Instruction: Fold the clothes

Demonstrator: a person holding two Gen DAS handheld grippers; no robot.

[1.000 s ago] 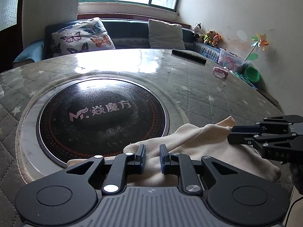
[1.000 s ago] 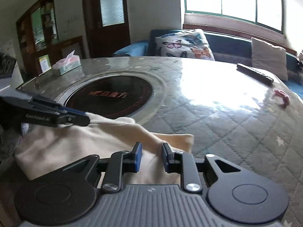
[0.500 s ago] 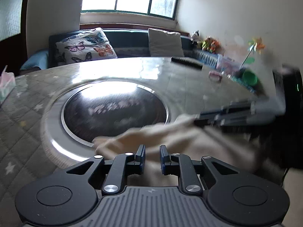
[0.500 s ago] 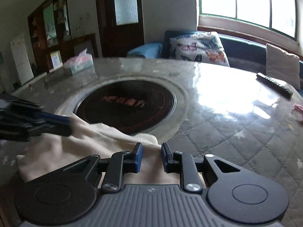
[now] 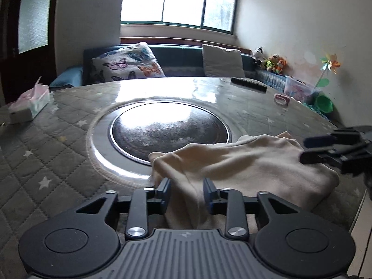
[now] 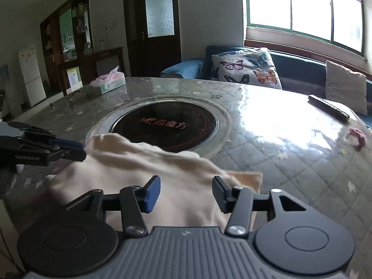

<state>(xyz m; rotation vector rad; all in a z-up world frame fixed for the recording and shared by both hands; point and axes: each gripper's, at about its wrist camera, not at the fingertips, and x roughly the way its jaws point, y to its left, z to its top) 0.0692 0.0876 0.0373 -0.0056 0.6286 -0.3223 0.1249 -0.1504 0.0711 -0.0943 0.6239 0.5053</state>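
A cream garment (image 5: 244, 162) lies bunched at the near edge of the round quilted table (image 5: 58, 144), partly over the black induction plate (image 5: 169, 132). My left gripper (image 5: 187, 191) is open, its jaws on either side of a raised fold of the cloth. My right gripper (image 6: 186, 193) is open wide above the garment (image 6: 144, 169). The right gripper also shows in the left wrist view (image 5: 325, 148) at the cloth's right end. The left gripper shows in the right wrist view (image 6: 53, 151) at the cloth's left end.
A tissue box (image 5: 30, 104) stands at the table's left. A black remote (image 5: 248, 84) and a small pink item (image 5: 281, 98) lie at the far right. A sofa with a butterfly cushion (image 5: 127, 64) is behind the table. The table's front edge is just below the garment.
Both grippers were shut on the garment and have opened, letting it go. The cloth has shifted and bunched toward the table edge. Both cameras have pulled back and risen.
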